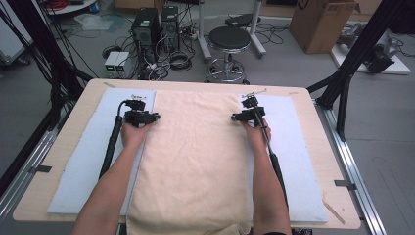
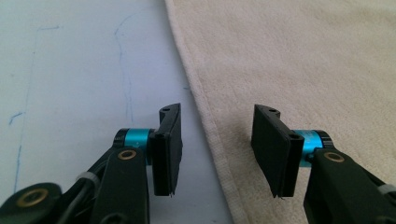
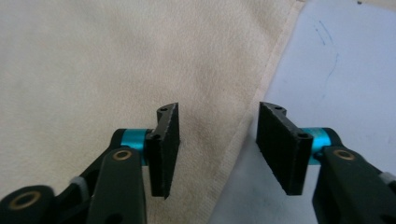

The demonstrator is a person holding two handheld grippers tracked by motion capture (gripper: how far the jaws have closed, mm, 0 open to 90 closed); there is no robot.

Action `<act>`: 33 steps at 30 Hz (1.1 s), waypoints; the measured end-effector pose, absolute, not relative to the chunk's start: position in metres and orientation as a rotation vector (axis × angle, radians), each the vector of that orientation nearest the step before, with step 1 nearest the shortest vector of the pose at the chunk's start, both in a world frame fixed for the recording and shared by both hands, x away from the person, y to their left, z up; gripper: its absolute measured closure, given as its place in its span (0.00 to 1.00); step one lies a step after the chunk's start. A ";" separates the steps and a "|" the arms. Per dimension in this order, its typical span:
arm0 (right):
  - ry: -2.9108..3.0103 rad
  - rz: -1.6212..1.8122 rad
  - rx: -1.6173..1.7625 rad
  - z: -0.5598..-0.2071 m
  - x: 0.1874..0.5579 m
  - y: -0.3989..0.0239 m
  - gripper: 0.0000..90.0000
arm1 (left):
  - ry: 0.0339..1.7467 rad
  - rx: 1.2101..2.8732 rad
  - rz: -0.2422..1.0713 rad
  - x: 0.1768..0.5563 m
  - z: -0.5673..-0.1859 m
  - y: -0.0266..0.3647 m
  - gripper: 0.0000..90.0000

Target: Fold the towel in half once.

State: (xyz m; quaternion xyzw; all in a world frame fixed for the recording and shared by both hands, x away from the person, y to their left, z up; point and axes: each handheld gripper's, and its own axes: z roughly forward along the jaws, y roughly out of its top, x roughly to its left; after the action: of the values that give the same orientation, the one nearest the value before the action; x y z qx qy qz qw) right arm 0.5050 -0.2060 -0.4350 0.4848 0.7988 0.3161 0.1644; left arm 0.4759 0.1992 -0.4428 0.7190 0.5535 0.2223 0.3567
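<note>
A cream towel (image 1: 195, 156) lies flat down the middle of the table, its near end hanging over the front edge. My left gripper (image 1: 137, 105) hovers at the towel's far left edge. In the left gripper view, my left gripper (image 2: 217, 140) is open with the towel's hemmed edge (image 2: 210, 130) running below the gap. My right gripper (image 1: 250, 101) is at the towel's far right edge. In the right gripper view, my right gripper (image 3: 217, 140) is open too, and the towel's hem (image 3: 247, 121) passes beneath the gap. Neither pair of pads presses on the cloth.
A pale blue-white mat (image 1: 83, 161) covers the wooden table (image 1: 323, 147) under the towel, with faint blue pen marks (image 2: 122, 56) on it. Beyond the far edge are a black stool (image 1: 228, 39), computer towers (image 1: 147, 27) and cables on the floor.
</note>
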 end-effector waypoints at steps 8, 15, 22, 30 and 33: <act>2.436 1.075 1.367 -0.432 0.504 -0.203 0.95 | 1.383 1.836 0.371 0.474 -0.441 0.204 0.96; 2.436 1.239 1.270 -0.401 0.493 -0.217 0.95 | 1.280 1.742 0.315 0.464 -0.413 0.211 0.96; 2.457 1.395 1.162 -0.368 0.469 -0.232 0.95 | 1.185 1.734 0.297 0.447 -0.387 0.221 0.96; 2.455 1.538 1.047 -0.335 0.436 -0.240 0.94 | 1.062 1.709 0.264 0.410 -0.357 0.239 0.96; 2.459 1.574 0.994 -0.324 0.421 -0.240 0.94 | 1.035 1.707 0.266 0.400 -0.351 0.243 0.96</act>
State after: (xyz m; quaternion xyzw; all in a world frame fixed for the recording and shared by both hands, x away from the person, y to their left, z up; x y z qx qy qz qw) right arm 0.4212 -0.2398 -0.3240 0.3221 0.7971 0.5100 0.0288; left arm 0.3999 0.2431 -0.3513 0.7165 0.4343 0.1118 0.5343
